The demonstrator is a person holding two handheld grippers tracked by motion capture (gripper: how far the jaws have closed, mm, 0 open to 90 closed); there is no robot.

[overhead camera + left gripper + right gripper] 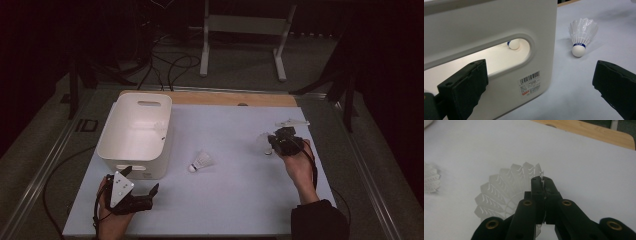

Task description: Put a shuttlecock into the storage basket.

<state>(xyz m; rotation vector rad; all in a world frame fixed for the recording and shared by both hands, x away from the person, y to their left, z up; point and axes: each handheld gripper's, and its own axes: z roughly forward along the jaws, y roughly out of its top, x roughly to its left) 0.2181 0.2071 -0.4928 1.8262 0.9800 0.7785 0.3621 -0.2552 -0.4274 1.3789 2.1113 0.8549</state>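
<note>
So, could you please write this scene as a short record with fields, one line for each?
surface: white table top
bin: white plastic bin at the left, handle slots in its walls
inside bin: one shuttlecock, seen through the slot
loose shuttlecock: shuttlecock on the table, lying between the bin and the right gripper
right gripper: right gripper, jaws shut on the feather edge of a third shuttlecock
left gripper: left gripper, jaws open, holding nothing, beside the bin's near wall

shuttlecock (pixel 506 190) partly hidden behind right tongs (pixel 543 182), bin's shuttlecock (pixel 513 44) mostly hidden
</note>
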